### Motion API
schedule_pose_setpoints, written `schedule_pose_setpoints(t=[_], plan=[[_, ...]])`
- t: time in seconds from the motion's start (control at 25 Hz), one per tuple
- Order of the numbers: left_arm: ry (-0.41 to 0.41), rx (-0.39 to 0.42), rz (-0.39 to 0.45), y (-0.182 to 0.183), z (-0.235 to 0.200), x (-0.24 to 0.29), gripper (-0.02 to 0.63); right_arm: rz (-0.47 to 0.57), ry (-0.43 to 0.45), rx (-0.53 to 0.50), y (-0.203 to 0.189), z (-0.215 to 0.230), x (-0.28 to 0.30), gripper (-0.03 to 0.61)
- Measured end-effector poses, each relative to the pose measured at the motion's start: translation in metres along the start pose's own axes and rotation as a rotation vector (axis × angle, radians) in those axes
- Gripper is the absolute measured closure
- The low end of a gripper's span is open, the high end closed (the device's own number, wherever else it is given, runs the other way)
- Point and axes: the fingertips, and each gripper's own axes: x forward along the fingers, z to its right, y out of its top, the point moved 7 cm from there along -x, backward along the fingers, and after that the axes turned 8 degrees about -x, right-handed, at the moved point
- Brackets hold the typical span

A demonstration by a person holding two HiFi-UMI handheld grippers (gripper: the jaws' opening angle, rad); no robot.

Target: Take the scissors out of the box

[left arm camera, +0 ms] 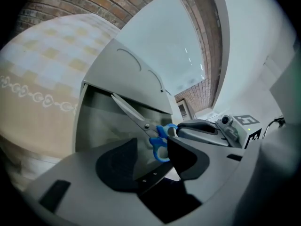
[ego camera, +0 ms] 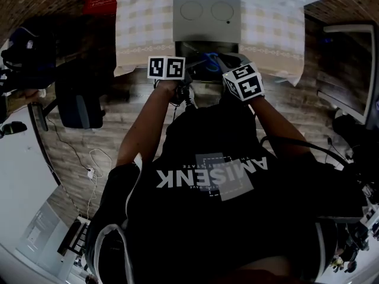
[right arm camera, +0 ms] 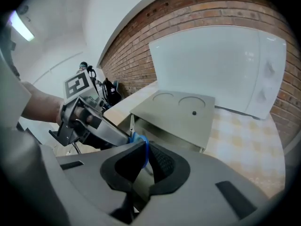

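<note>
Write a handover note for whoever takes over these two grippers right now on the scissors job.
Left gripper: open, holding nothing, at the front of the box.
Right gripper: shut on the blue handle of the scissors.
Scissors: inside the box, blades angled up toward the raised lid.
Done: lid up, handle gripped.
Left to do: lift the scissors clear of the box.

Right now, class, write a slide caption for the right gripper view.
Right tongs grip the blue-handled scissors at the open grey box.
</note>
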Motion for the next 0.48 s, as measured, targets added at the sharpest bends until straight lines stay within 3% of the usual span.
schedule_pose_setpoints(t=[0.12, 0.2, 0.48], plan=[[-0.085, -0.010, 0.038, 0.004, 0.004, -0.004, 0.425, 0.042, 0.016, 0.002, 0.010, -0.001, -0.005, 0.522], [-0.136, -0.007, 0.077, 0.008, 0.010, -0.010, 0.498, 0.070, 0.015, 0.000, 0.016, -0.001, -0.009, 0.522], [-0.273, 0.030, 0.189, 0.021, 0.028, -0.037, 0.532, 0.171, 0.001, -0.041, 0.042, -0.003, -0.032, 0.522]])
